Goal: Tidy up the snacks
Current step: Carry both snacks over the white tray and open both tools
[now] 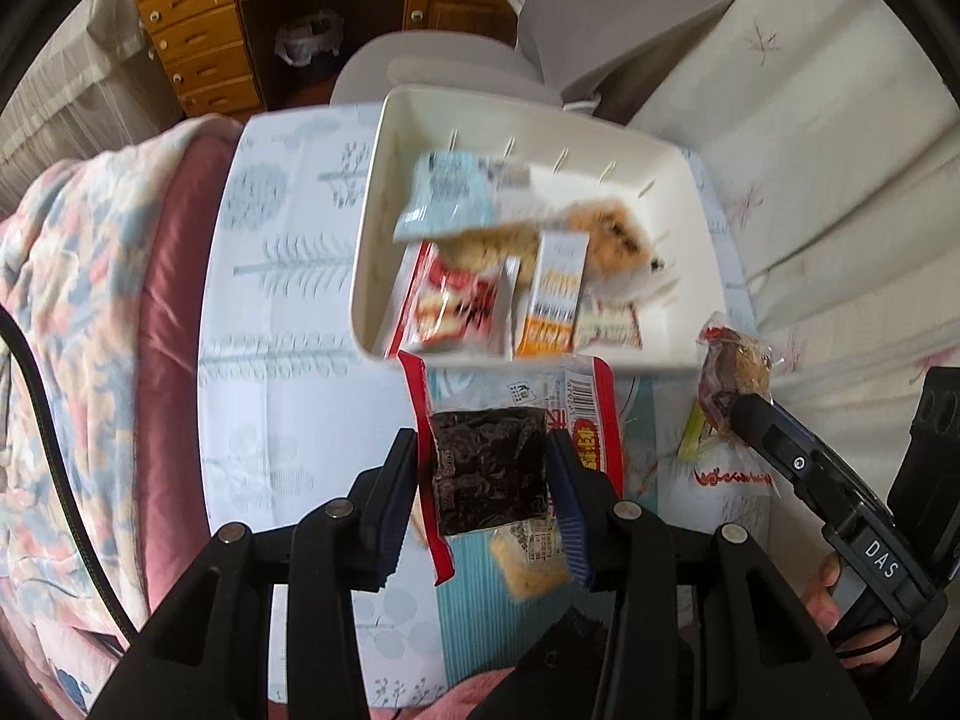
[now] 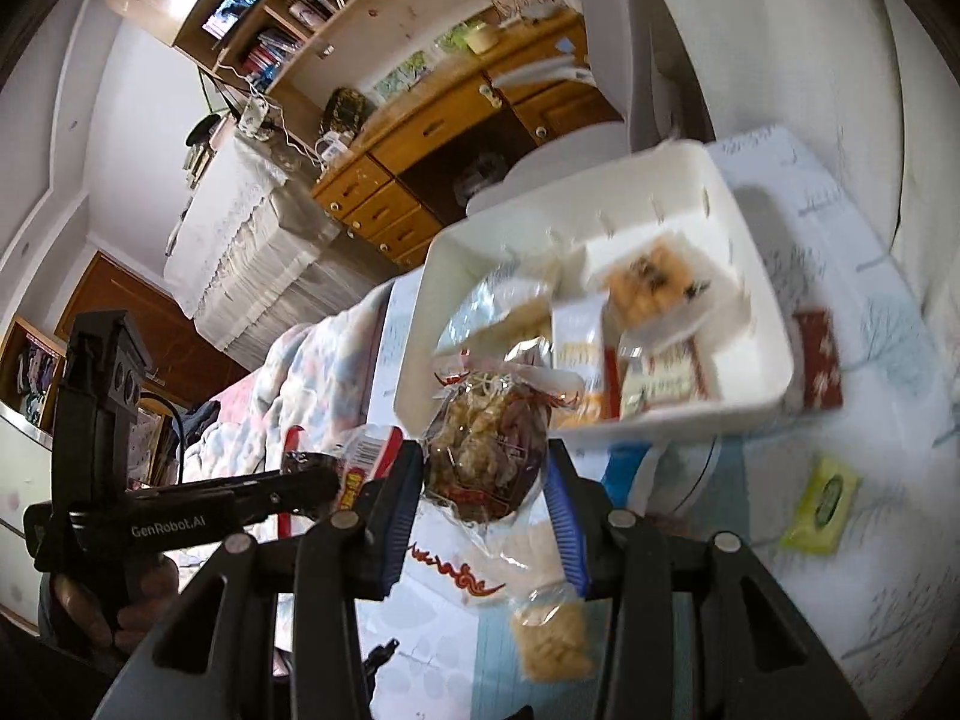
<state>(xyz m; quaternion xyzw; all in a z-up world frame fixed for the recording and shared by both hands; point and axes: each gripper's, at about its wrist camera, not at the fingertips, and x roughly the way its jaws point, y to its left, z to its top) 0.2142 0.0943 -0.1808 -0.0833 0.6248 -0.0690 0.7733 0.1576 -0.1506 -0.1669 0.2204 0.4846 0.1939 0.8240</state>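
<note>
A white tray [image 1: 384, 192] on the patterned table holds several snack packets; it also shows in the right wrist view [image 2: 750, 276]. My left gripper [image 1: 487, 471] is shut on a red-edged packet with a dark filling [image 1: 489, 468], held above the table just short of the tray. My right gripper [image 2: 486, 474] is shut on a clear bag of brown snacks [image 2: 486, 438], also near the tray's front rim; that bag shows in the left wrist view [image 1: 735, 372]. A small clear bag of pale crackers [image 2: 549, 642] lies on the table below.
A green packet [image 2: 822, 501] and a dark red packet [image 2: 819, 366] lie on the table beside the tray. A grey chair [image 1: 540, 30] and a wooden desk [image 1: 204, 30] stand behind the table. A quilted bed [image 1: 78, 312] is on the left.
</note>
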